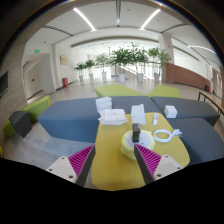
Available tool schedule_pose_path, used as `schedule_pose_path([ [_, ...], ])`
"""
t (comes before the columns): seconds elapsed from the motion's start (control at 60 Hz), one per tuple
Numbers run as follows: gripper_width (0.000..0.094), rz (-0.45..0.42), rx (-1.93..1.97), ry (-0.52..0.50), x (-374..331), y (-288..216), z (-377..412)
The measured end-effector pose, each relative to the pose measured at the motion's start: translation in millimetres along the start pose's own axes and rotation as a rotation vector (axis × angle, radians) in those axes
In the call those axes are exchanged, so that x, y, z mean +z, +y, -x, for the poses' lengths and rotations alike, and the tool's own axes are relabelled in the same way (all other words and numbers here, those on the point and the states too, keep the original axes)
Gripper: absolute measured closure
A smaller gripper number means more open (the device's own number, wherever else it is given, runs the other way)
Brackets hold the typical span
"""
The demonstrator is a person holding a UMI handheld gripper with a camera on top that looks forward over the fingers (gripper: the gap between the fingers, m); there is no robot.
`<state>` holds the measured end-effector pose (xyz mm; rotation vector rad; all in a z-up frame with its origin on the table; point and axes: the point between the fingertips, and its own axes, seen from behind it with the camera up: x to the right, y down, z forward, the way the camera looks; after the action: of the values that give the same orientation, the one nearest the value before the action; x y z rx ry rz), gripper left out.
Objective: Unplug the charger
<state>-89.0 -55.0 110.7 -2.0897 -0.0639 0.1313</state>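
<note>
Gripper (112, 160) fingers spread apart, holding nothing, above yellow table (112, 172). Charger (137, 119) stands beyond them, white cable (165, 133) coiled just beside. White boxes (112, 116) clutter the far end (contents unreadable). Potted plants (125, 58) behind.

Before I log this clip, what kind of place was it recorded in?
Probably an office lobby or lounge. Long ceiling light strips run overhead, tall green potted plants stand at the far end, and a yellow-and-grey table holds white charger boxes. The tongs are open above it.
</note>
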Motion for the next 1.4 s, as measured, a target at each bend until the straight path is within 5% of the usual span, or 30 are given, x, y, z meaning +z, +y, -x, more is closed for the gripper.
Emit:
schedule_pose_path([
  [0.3,0.0174,-0.060,-0.069,0.099,121.4,-11.3,-70.5],
  [0.367,0.0262,-0.085,-0.077,0.094,143.7,-15.1,-75.9],
  [0.433,0.0495,-0.090,-0.102,0.098,151.7,-13.1,-77.0],
  [0.467,0.0712,-0.109,-0.132,0.121,155.5,-14.6,-84.0],
  [0.617,0.0822,-0.153,-0.051,0.056,157.3,-17.1,-79.4],
  [0.85,0.0853,-0.164,-0.014,0.063,145.2,-34.2,-83.0],
  [0.967,0.0854,-0.314,-0.014,0.084,94.9,-97.2,-94.3],
  [1.067,0.0853,-0.361,-0.018,0.098,65.9,-129.5,-112.5],
  [1.183,0.0850,-0.306,-0.054,0.166,55.9,-116.9,-154.8],
  [1.4,0.0837,0.020,-0.025,0.196,91.1,11.6,-209.2],
])
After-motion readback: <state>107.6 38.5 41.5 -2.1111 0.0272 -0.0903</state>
